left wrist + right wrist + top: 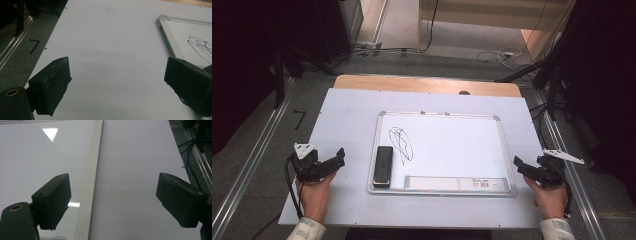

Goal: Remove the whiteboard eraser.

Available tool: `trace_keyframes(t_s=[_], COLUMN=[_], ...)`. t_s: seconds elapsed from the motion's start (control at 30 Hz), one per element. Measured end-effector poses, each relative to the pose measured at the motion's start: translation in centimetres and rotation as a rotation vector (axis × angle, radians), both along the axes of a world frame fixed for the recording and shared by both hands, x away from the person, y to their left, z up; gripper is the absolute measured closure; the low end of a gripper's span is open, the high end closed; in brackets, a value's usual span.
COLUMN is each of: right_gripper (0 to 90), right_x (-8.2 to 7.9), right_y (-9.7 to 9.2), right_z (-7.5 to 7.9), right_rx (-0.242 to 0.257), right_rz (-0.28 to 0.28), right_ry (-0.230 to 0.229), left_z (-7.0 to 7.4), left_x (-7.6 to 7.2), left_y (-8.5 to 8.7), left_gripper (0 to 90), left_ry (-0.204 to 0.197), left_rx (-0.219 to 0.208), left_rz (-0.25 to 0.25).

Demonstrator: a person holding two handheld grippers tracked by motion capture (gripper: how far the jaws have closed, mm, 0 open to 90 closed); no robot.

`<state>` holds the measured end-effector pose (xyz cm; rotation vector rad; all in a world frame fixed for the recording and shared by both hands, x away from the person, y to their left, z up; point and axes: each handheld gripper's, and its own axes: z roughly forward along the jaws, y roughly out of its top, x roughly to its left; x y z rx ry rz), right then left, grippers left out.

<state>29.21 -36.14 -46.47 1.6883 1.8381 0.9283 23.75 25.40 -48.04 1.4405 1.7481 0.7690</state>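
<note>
the work here looks like wiping the whiteboard [447,150], and in my judgement it has not started yet. the black scribble [401,143] is complete on the left part of the board, no stroke is smeared or removed. the eraser [383,166], a dark block, lies flat inside the board frame at its left edge, just beside the scribble and near the front left corner. a long white tray [457,183] lies along the front edge of the board. so everything is left to do: to take the eraser, to rub the scribble away, and to put the eraser down again.

the left gripper [340,156] is held low over the white table cover [347,110], to the left of the board and near the eraser, but not touching it. its 2 jaws stand wide apart with nothing between them; in the left gripper view there is bare cover between them, and the board corner with the scribble is at the right. the left hand [314,192] comes from the front edge, with the gripper pointing toward the board.

the right gripper [518,164] is at the right edge of the board, pointing inward. its jaws are apart too and hold nothing; the right gripper view shows the board frame running between them. the right hand [548,197] is at about the same height as the left one, so the 2 sides look almost like a mirror.
</note>
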Motion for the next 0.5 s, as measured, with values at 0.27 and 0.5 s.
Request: trace_keyframes(t_s=[0.27,0.5], right_gripper=[11.4,11.4], right_x=[-0.01,-0.02], right_y=[-0.03,-0.02], right_z=[-0.01,0.00], right_rx=[0.003,0.003], right_rz=[-0.001,-0.003], right_ry=[0.002,0.002], left_z=[0.01,0.03], left_x=[0.10,0.11], left_y=[-0.22,-0.29], left_gripper=[7.1,7.2], left_ry=[0.006,0.005], left_rx=[0.008,0.001], left_rz=[-0.009,-0.013])
